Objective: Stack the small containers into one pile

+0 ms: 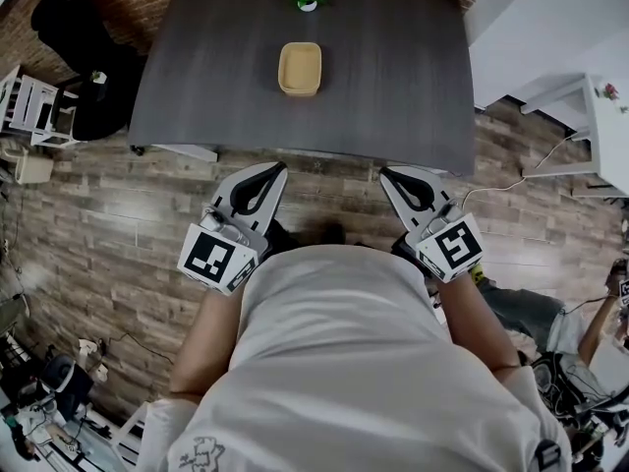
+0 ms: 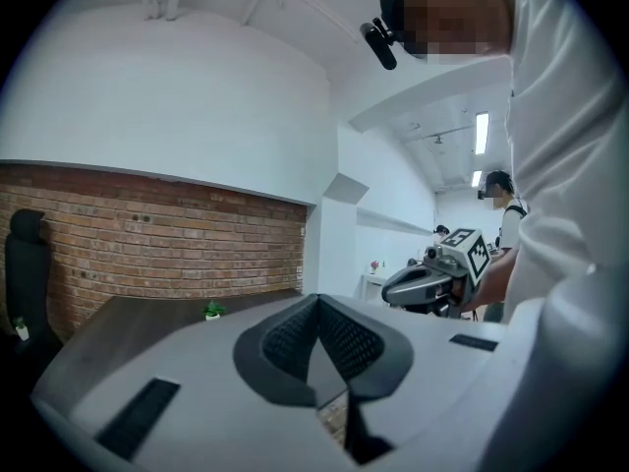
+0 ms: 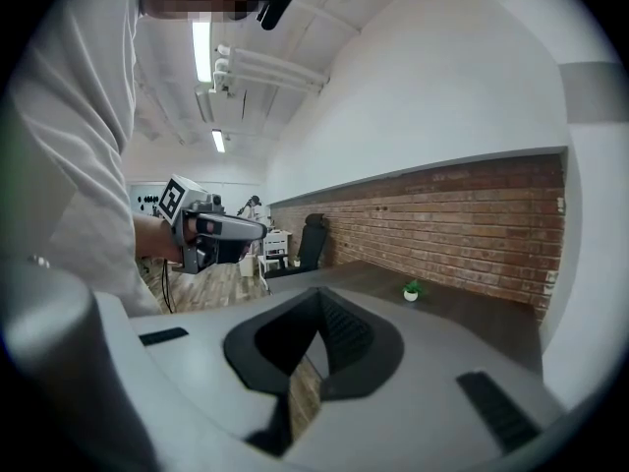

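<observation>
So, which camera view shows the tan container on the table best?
The head view: the tan container appears whole, from above, on the dark table. The left gripper view and right gripper view do not show it, only the table and a small plant.

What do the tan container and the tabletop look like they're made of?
The container is probably matte plastic, possibly bamboo fibre: even tan colour, rounded moulded rim. The tabletop is likely matte wood-look laminate: dark grey, faint streaky grain, no glare.

Tan containers [image 1: 300, 68]: their number cannot be told.
</observation>
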Demonstrator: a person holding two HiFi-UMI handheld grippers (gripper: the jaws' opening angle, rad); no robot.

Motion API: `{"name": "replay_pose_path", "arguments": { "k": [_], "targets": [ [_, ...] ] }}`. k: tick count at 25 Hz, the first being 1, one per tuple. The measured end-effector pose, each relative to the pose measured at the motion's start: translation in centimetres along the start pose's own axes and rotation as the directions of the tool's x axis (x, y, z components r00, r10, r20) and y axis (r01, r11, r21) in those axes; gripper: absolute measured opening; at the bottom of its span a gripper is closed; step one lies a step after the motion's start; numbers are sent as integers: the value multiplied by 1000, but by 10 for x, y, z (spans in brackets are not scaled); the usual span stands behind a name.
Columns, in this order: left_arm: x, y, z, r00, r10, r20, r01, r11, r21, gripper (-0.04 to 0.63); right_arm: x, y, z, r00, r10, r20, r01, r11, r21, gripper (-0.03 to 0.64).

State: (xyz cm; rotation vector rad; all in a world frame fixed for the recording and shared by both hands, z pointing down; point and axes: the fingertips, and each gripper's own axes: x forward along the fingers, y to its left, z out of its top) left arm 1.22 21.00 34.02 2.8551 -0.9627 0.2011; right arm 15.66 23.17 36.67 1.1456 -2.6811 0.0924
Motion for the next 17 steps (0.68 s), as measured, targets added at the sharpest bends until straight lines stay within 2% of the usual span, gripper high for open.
{"name": "replay_pose_path", "arguments": {
  "k": [10,17],
  "targets": [
    [-9,4,4,999,10,30,-9,999,-32,9,3,2,9,1000,-8,20,8,1000,0,6],
    [-14,-7,7,999,4,46,-4,1000,-4,9,-5,3,9,1000,-16,23,16,1000,1,6]
  ]
}}
